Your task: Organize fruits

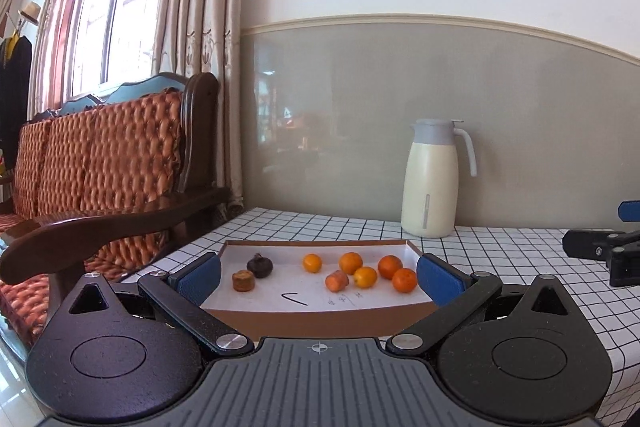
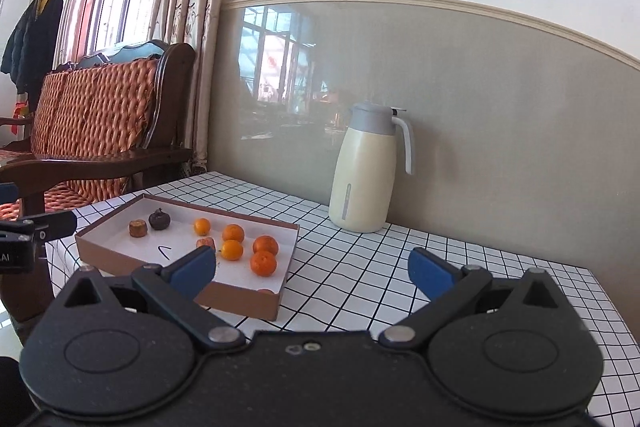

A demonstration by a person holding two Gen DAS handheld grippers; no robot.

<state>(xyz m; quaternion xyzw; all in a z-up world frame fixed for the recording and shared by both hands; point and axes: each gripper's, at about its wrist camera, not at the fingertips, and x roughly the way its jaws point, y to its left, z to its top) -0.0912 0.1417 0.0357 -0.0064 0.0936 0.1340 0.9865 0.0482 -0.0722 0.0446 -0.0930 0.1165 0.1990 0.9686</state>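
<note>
A shallow cardboard tray (image 1: 312, 323) (image 2: 240, 305) with a white floor lies on the checked tablecloth. Several small oranges (image 1: 390, 266) (image 2: 263, 263) cluster in its right half, beside a carrot stub (image 1: 337, 280) (image 2: 205, 242). In the left half sit a dark round fruit (image 1: 259, 265) (image 2: 159, 219) and a brown cylindrical piece (image 1: 243, 280) (image 2: 137, 228). My left gripper (image 1: 318, 277) is open in front of the tray's near wall, holding nothing. My right gripper (image 2: 312, 269) is open over the cloth by the tray's right corner, empty. It also shows at the right edge of the left wrist view (image 1: 608, 247).
A cream thermos jug (image 1: 430, 179) (image 2: 366, 169) stands on the table against the grey wall. A wooden sofa with orange cushions (image 1: 100, 155) (image 2: 92, 123) sits left of the table. Checked cloth (image 2: 500, 291) spreads right of the tray. Black marks are written on the tray floor (image 1: 294, 299).
</note>
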